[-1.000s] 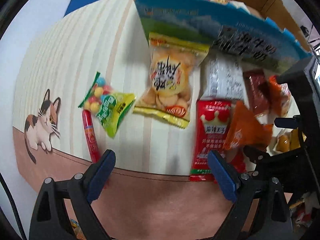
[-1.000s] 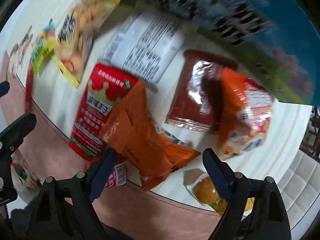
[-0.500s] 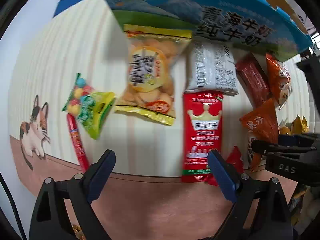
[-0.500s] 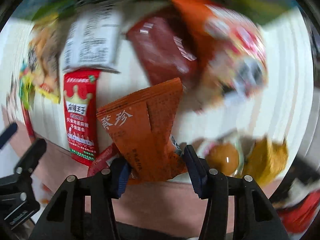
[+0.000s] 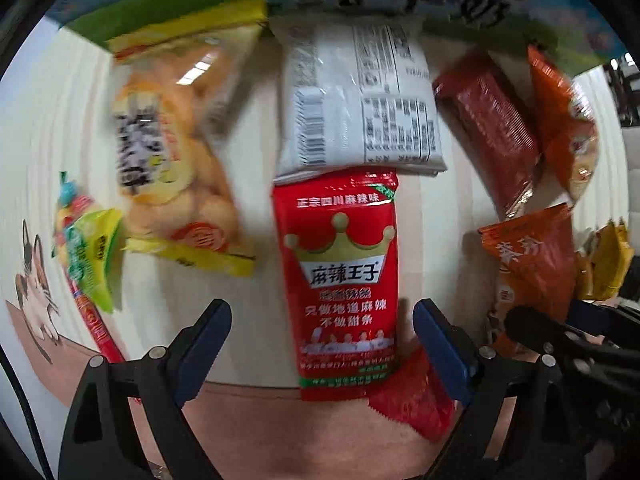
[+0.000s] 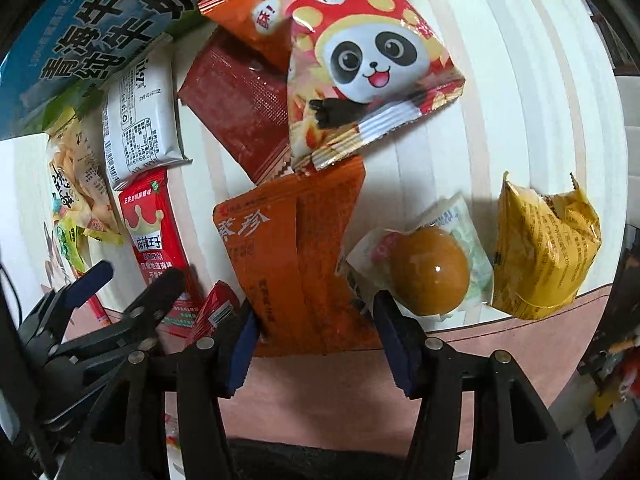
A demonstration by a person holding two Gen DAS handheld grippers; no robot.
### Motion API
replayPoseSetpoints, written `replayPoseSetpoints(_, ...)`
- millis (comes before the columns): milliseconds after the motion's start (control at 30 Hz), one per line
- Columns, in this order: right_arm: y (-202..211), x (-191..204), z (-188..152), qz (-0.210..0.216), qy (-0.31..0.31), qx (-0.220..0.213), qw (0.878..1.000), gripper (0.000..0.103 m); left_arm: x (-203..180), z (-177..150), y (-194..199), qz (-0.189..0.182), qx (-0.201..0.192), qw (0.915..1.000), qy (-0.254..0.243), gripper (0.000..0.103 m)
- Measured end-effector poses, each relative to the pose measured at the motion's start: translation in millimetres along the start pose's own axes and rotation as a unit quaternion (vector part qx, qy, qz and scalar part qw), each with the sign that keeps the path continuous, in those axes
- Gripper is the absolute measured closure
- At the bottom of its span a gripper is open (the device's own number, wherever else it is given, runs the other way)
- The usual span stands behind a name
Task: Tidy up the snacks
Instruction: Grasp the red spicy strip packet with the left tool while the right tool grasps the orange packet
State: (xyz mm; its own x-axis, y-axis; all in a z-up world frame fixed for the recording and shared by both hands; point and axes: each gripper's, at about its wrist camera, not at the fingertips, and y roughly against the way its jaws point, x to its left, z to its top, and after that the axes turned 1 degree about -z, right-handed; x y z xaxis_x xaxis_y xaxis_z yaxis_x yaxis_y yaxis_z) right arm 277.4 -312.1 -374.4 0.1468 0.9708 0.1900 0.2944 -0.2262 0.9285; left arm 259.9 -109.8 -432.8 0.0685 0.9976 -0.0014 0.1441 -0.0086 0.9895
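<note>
1. The milk carton [image 6: 92,32] stands along the far edge of the surface [image 6: 520,80], likely as a backstop for the snacks lined up against it.
2. The panda bag [image 6: 372,64] overlaps a dark red packet [image 6: 240,112] beside a white packet [image 5: 360,100], the pile not yet sorted.
3. The right tongs [image 6: 314,344] pinch the near end of the orange packet [image 6: 296,264]; their jaws have just eased slightly wider, the packet between them, apparently ready to move it.
4. The left tongs [image 5: 322,344] hang spread, pointing down astride the red crown packet [image 5: 344,280] without touching it, seemingly next to be taken.
5. A wrapped egg [image 6: 428,270] and yellow packet [image 6: 544,248] lie just beside the orange packet.
</note>
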Motion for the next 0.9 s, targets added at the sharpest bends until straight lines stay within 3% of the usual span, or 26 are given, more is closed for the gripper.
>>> replayPoseSetpoints(167,15.4,-4.4,4.1,-0.012,0.007,-0.006,1.000,0.044,-9.0,2.1,-8.2,-0.011,0.003,0.9999,0.006,0.018)
replayPoseSetpoints(233,18.7,-8.5,2.5,-0.020,0.015,-0.010,1.000,0.044,-4.0,4.0,-4.3,-0.011,-0.003,0.9999,0.005,0.028)
replayPoseSetpoints(300,20.4,-8.6,-1.5,-0.029,0.021,-0.013,0.999,0.044,-4.5,1.9,0.9,-0.011,-0.008,0.9999,0.003,0.048)
replayPoseSetpoints(367,19.5,-8.7,-4.8,-0.036,0.022,-0.016,0.999,0.048,-6.4,-0.6,4.7,-0.009,-0.006,0.9999,0.002,0.054)
replayPoseSetpoints(633,25.2,-23.3,-23.5,-0.044,0.036,-0.007,0.998,0.051,4.6,-33.3,0.9,-0.007,0.010,0.9998,0.018,0.057)
replayPoseSetpoints(900,33.9,-33.9,-17.6,-0.054,0.033,-0.007,0.998,0.050,14.4,-50.5,-6.6,-0.014,0.016,0.9993,0.032,0.048)
